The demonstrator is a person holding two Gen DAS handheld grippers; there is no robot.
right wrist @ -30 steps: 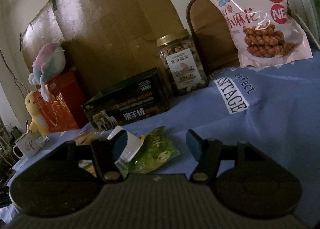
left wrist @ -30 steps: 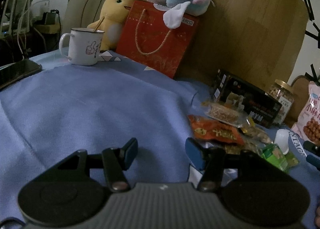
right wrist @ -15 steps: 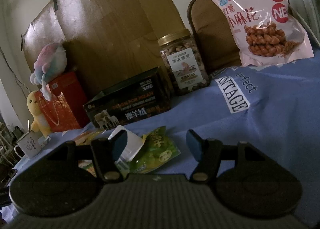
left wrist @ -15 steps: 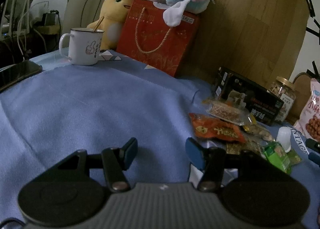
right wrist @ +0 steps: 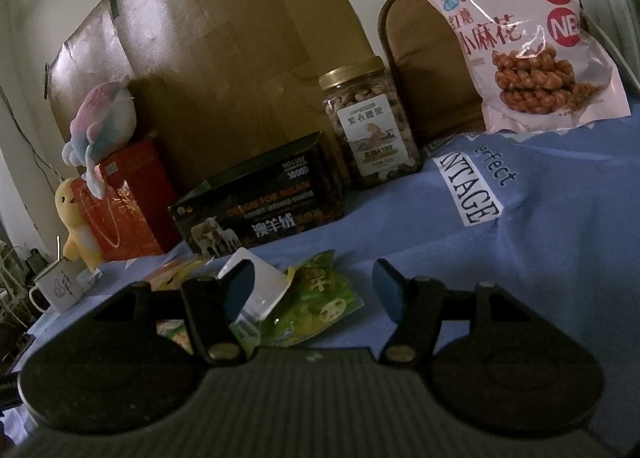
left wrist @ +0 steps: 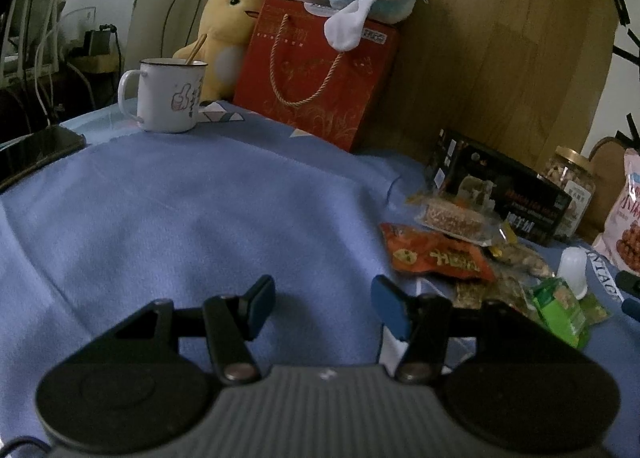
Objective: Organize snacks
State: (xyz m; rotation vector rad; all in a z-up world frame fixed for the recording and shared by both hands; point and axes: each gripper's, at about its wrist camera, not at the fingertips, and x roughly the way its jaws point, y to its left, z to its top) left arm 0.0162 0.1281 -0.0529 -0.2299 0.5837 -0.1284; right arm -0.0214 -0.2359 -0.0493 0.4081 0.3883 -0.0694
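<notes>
Both grippers hang with jaws apart and nothing between them: the left gripper [left wrist: 323, 308] over bare blue cloth [left wrist: 180, 217], the right gripper [right wrist: 314, 292] just above a green snack packet [right wrist: 316, 300] and a white cup [right wrist: 260, 290]. Beyond, along the cloth's back edge, stand a black box [right wrist: 260, 209], a nut jar [right wrist: 370, 125] and a pink snack bag [right wrist: 532, 37].

A: Describe the left gripper [left wrist: 323, 306]

B: Grey ribbed housing, two black round discs, black linkage arms with metal pivot screws, blue pads

A: And the right gripper [right wrist: 313, 288]?

B: Identical build: same ribbed grey body, black arms, blue pads
</notes>
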